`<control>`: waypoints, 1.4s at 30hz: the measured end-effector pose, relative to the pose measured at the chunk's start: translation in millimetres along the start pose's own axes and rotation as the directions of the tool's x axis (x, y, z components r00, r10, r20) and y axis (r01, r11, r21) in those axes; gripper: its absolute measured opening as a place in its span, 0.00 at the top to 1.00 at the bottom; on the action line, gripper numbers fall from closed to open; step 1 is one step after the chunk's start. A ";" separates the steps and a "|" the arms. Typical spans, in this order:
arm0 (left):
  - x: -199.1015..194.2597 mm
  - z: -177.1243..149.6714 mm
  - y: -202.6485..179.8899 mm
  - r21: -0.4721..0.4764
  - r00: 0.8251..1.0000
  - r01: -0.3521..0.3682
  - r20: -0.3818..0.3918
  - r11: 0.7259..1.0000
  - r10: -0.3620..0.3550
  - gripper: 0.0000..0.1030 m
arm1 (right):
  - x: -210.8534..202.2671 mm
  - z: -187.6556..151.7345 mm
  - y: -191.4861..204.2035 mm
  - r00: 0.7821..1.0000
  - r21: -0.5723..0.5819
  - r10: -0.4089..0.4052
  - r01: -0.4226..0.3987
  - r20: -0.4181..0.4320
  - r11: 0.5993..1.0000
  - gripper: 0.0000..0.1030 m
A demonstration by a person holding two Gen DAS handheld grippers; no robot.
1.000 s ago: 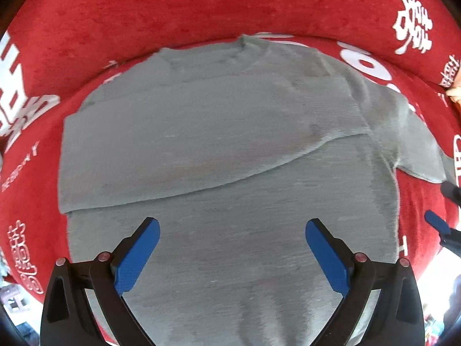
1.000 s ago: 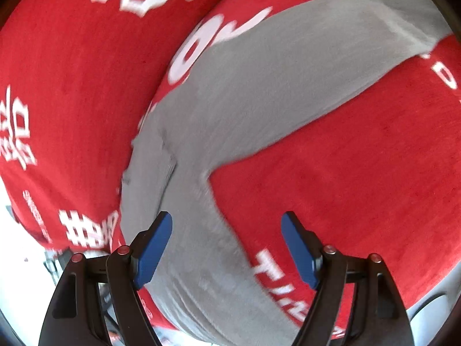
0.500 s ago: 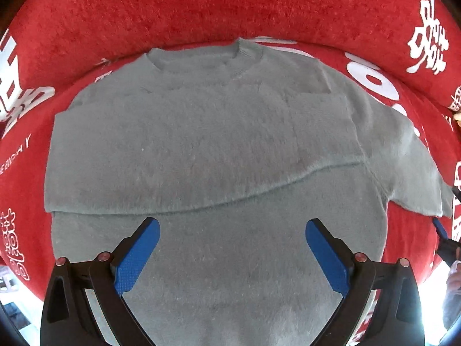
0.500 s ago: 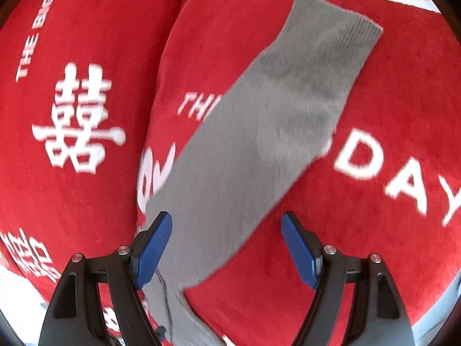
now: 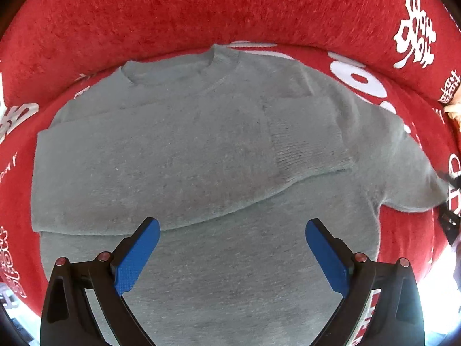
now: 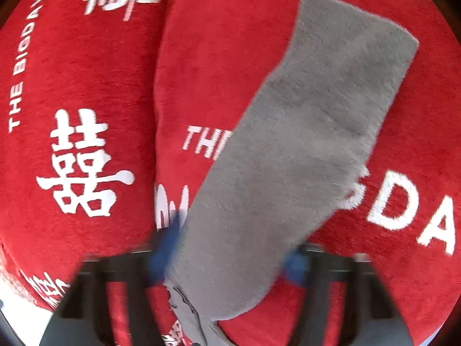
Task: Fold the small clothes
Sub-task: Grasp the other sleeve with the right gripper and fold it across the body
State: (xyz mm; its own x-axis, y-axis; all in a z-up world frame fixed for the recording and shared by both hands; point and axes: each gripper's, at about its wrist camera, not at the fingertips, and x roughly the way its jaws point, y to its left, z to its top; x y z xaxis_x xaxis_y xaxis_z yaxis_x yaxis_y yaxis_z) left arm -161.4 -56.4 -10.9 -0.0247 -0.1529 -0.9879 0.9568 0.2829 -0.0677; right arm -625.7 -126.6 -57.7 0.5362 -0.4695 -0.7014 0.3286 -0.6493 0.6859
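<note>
A grey sweater (image 5: 201,150) lies on a red printed sofa (image 5: 201,8) below the wide-open left gripper (image 5: 232,255); the right gripper (image 6: 227,259) pinches its sleeve (image 6: 302,150).

Left view overhead, right perhaps oblique, close

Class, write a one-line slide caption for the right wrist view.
Right claw closes on the grey sweater sleeve lying across the red printed cover.

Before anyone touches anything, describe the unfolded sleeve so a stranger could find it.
A grey sweater lies flat on the red blanket with white lettering. The sleeve sticks out sideways onto the red; its twin is folded across the chest.
</note>
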 end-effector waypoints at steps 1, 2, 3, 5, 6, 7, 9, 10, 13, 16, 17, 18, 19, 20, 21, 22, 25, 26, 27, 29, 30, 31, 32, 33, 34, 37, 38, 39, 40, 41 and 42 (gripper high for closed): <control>-0.5 -0.7 1.5 -0.001 1.000 -0.019 0.001 1.000 0.019 0.01 | 1.1 -0.4 -2.7 1.000 0.023 0.022 -0.022 -0.007 0.999 0.95; -1.1 -1.3 3.3 -0.001 0.999 -0.042 0.004 0.999 0.042 0.01 | 0.4 -1.5 -1.2 0.999 0.019 0.032 -0.032 -0.001 0.999 0.95; -1.9 -1.7 6.1 -0.002 0.998 -0.065 0.008 0.998 0.065 0.01 | 0.2 -3.1 2.8 0.999 0.001 0.034 -0.034 0.000 0.999 0.95; -2.9 -2.0 14.8 -0.011 0.996 -0.083 0.010 0.996 0.083 0.01 | 2.4 -10.3 16.8 0.998 -0.046 0.065 -0.066 -0.025 0.997 0.95; -1.9 -0.7 18.6 -0.012 0.997 -0.083 0.003 0.996 0.083 0.01 | 4.0 -14.9 25.2 0.996 -0.069 0.083 -0.086 -0.042 0.994 0.95; -1.3 -1.4 23.5 -0.013 0.997 -0.078 -0.007 0.997 0.078 0.01 | 6.5 -20.9 36.3 0.993 -0.100 0.101 -0.107 -0.062 0.989 0.95; -1.0 -3.3 36.6 -0.027 0.996 -0.086 -0.022 0.996 0.086 0.01 | 13.1 -35.8 61.7 0.985 -0.162 0.138 -0.154 -0.106 0.975 0.95; -1.2 -4.3 40.9 -0.031 0.995 -0.093 -0.024 0.995 0.093 0.01 | 17.2 -45.4 75.3 0.979 -0.193 0.156 -0.180 -0.132 0.964 0.95; -3.2 -8.8 58.1 -0.036 0.986 -0.168 -0.022 0.985 0.167 0.01 | 35.8 -83.8 118.1 0.959 -0.307 0.170 -0.236 -0.229 0.922 0.95; -8.0 -14.7 78.0 -0.056 0.984 -0.177 -0.018 0.983 0.176 0.01 | 61.3 -133.3 162.1 0.934 -0.436 0.143 -0.283 -0.327 0.855 0.95; -10.0 -17.1 86.9 -0.068 0.984 -0.177 -0.018 0.982 0.176 0.01 | 71.9 -153.8 177.5 0.926 -0.485 0.122 -0.297 -0.358 0.823 0.95; -11.3 -18.6 92.8 -0.077 0.984 -0.179 -0.017 0.981 0.178 0.01 | 83.4 -175.6 191.7 0.916 -0.532 0.097 -0.310 -0.390 0.788 0.95; -12.0 -19.9 99.7 -0.088 0.982 -0.187 -0.015 0.978 0.186 0.01 | 93.4 -194.7 202.3 0.908 -0.570 0.070 -0.318 -0.412 0.757 0.95; -13.8 -22.2 109.2 -0.104 0.980 -0.199 -0.013 0.975 0.198 0.01 | 104.3 -216.0 211.5 0.899 -0.607 0.039 -0.326 -0.436 0.725 0.95; -13.5 -24.0 115.1 -0.116 0.979 -0.206 -0.014 0.972 0.205 0.01 | 115.4 -234.9 218.0 0.890 -0.635 0.006 -0.330 -0.456 0.699 0.95; -14.2 -26.4 124.5 -0.130 0.979 -0.205 -0.016 0.970 0.204 0.01 | 128.3 -255.0 222.5 0.881 -0.660 -0.031 -0.330 -0.473 0.675 0.95; -15.1 -33.6 146.0 -0.172 0.977 -0.212 -0.025 0.962 0.211 0.01 | 166.5 -308.9 220.5 0.848 -0.710 -0.151 -0.314 -0.508 0.630 0.95; -15.3 -36.5 155.8 -0.189 0.977 -0.212 -0.029 0.959 0.210 0.01 | 178.9 -324.6 215.9 0.836 -0.724 -0.192 -0.302 -0.514 0.620 0.94; -15.2 -39.7 164.2 -0.203 0.978 -0.210 -0.033 0.957 0.207 0.01 | 189.8 -338.2 210.2 0.824 -0.739 -0.236 -0.287 -0.515 0.609 0.94; -14.5 -44.2 175.8 -0.227 0.979 -0.202 -0.039 0.953 0.199 0.01 | 213.4 -361.0 192.5 0.798 -0.786 -0.350 -0.232 -0.491 0.573 0.90; -14.9 -47.3 183.2 -0.242 0.981 -0.196 -0.038 0.950 0.193 0.01 | 223.9 -366.7 183.8 0.784 -0.804 -0.400 -0.201 -0.474 0.560 0.89; -14.7 -49.3 189.7 -0.255 0.981 -0.193 -0.036 0.948 0.190 0.01 | 231.8 -371.6 173.2 0.767 -0.821 -0.454 -0.160 -0.453 0.548 0.83; -15.7 -52.1 195.3 -0.265 0.982 -0.190 -0.033 0.945 0.188 0.01 | 236.1 -373.4 164.2 0.754 -0.826 -0.488 -0.128 -0.440 0.549 0.73; -16.1 -54.6 201.7 -0.273 0.983 -0.184 -0.031 0.944 0.183 0.01 | 234.9 -371.6 155.7 0.749 -0.816 -0.490 -0.115 -0.446 0.567 0.67; -16.8 -57.2 207.1 -0.279 0.984 -0.178 -0.029 0.944 0.176 0.01 | 230.9 -367.1 151.0 0.754 -0.787 -0.457 -0.126 -0.472 0.604 0.56; -18.2 -65.5 220.5 -0.292 0.987 -0.162 -0.041 0.943 0.157 0.01 | 215.9 -352.7 154.0 0.800 -0.735 -0.379 -0.110 -0.465 0.669 0.44; -17.0 -68.2 225.8 -0.296 0.989 -0.149 -0.053 0.943 0.139 0.01 | 211.9 -345.2 156.6 0.823 -0.722 -0.356 -0.092 -0.443 0.685 0.44; -17.0 -69.7 228.6 -0.301 0.990 -0.140 -0.056 0.943 0.129 0.01 | 211.3 -339.7 158.2 0.836 -0.712 -0.344 -0.078 -0.428 0.697 0.44; -17.4 -71.1 232.1 -0.307 0.991 -0.134 -0.057 0.942 0.122 0.01 | 211.8 -331.1 161.2 0.855 -0.685 -0.319 -0.056 -0.408 0.726 0.44; -18.8 -73.1 236.0 -0.315 0.991 -0.130 -0.053 0.940 0.119 0.01 | 214.7 -327.1 164.7 0.862 -0.666 -0.308 -0.044 -0.402 0.745 0.48; -19.9 -74.2 238.4 -0.320 0.992 -0.126 -0.050 0.939 0.116 0.01 | 217.9 -326.0 168.5 0.868 -0.653 -0.298 -0.039 -0.398 0.756 0.59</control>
State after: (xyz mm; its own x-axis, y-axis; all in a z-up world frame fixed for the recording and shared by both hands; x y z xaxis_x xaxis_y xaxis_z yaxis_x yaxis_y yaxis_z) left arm 45.7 84.3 -17.8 0.0723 -0.0712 -0.9948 0.8087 0.5879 0.0167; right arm -200.0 -143.3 -31.7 0.6766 0.0244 -0.7359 0.7350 -0.0821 0.6730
